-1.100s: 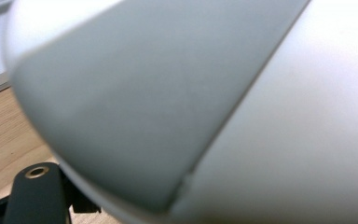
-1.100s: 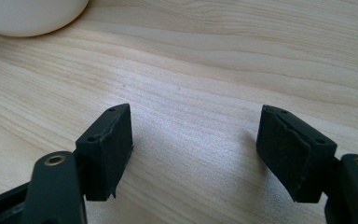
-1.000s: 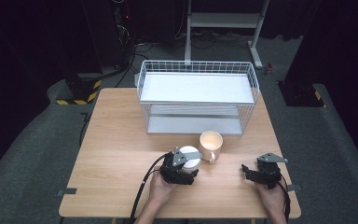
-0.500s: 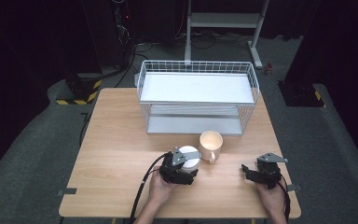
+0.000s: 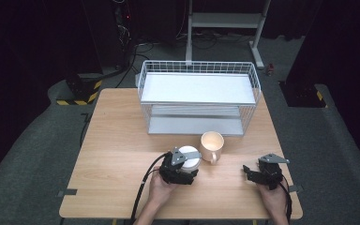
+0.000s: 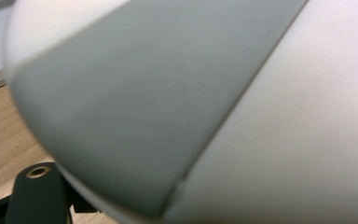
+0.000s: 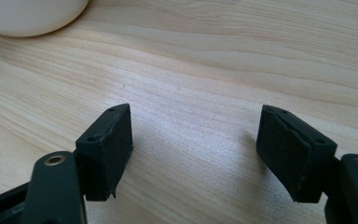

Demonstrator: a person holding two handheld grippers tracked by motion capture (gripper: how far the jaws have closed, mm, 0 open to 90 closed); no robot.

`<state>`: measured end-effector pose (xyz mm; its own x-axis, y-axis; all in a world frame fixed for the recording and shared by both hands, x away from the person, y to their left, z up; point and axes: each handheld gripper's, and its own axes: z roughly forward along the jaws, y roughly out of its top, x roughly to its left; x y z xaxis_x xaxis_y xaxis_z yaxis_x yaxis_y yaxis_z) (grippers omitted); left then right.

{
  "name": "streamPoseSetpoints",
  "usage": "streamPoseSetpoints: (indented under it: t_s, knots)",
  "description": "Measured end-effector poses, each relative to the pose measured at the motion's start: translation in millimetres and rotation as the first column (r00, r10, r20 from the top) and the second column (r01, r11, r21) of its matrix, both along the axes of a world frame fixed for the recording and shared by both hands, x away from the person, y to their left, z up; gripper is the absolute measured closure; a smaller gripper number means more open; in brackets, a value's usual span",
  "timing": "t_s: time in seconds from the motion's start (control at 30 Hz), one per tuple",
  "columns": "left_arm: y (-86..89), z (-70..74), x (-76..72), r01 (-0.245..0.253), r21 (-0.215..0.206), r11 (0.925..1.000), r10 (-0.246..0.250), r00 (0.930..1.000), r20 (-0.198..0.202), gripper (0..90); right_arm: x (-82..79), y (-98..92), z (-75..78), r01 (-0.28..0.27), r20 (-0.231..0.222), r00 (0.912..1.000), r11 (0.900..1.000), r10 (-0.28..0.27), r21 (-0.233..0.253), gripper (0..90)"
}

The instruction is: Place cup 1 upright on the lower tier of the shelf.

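While the left tongs (image 5: 182, 165) clamp the white cup (image 5: 189, 156), it could knock the cream mug (image 5: 212, 142) just beside; right tongs (image 7: 196, 151) rest apart.

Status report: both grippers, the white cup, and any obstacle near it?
Left gripper at white cup, grip unclear. Right gripper open, empty, over bare table. Mug close beside the cup, wire rack behind.
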<state>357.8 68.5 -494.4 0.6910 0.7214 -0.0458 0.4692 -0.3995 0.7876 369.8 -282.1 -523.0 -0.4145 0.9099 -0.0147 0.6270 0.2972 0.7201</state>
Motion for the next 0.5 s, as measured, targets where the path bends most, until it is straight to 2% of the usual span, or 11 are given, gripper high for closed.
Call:
streamPoseSetpoints:
  t_s: [0.17, 0.33, 0.5]
  knots:
    - [1.9, 1.0, 0.5, -0.003, -0.007, 1.0000, 0.003, 1.0000, -0.003, 19.1, 0.0, 0.0, 0.0, 0.000, 0.000, 1.0000, 1.000, 0.000, 0.000, 27.0]
    - [4.2, 1.4, 0.8, -0.009, 0.008, 0.9999, 0.009, 0.9999, -0.006, 19.1, 0.0, 0.0, 0.0, 0.000, 0.000, 1.0000, 1.000, 0.000, -0.001, 27.1]
    - [8.1, 3.3, 1.9, -0.015, -0.007, 0.9999, 0.015, 0.9998, -0.010, 19.1, 0.0, 0.0, 0.0, 0.000, 0.001, 1.0000, 1.000, 0.000, -0.001, 27.1]
